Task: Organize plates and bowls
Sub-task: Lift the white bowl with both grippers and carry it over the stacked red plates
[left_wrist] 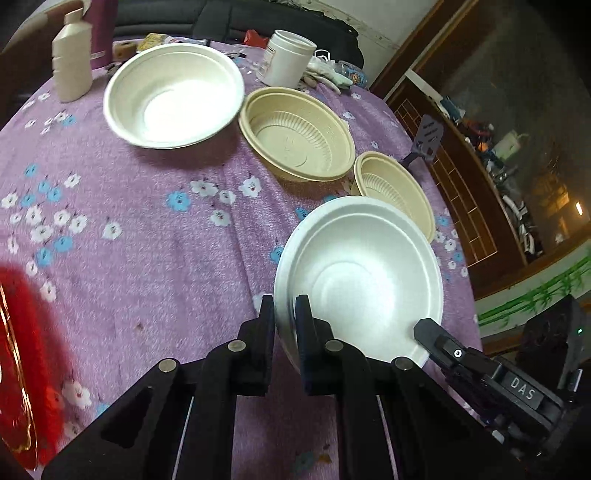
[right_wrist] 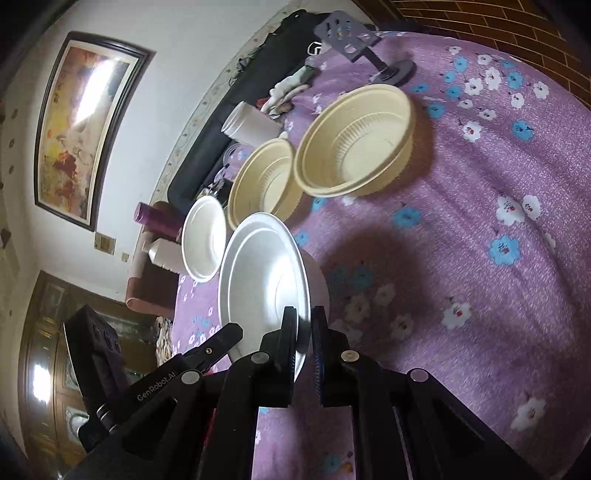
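Observation:
A white bowl (left_wrist: 362,280) is held above the purple floral tablecloth (left_wrist: 147,229) by both grippers. My left gripper (left_wrist: 284,306) is shut on its left rim. My right gripper (right_wrist: 304,317) is shut on the opposite rim of the same white bowl (right_wrist: 266,273); its finger also shows in the left wrist view (left_wrist: 428,332). A second white bowl (left_wrist: 173,92) sits at the far left. Two beige ribbed bowls stand between them, a larger one (left_wrist: 299,133) and a smaller one (left_wrist: 395,192).
A cream bottle (left_wrist: 72,59), a white jar (left_wrist: 288,59), a maroon container (left_wrist: 101,29) and gloves (left_wrist: 328,74) crowd the far edge. A small grey stand (left_wrist: 424,142) sits at the right edge. A red object (left_wrist: 22,350) lies at the near left.

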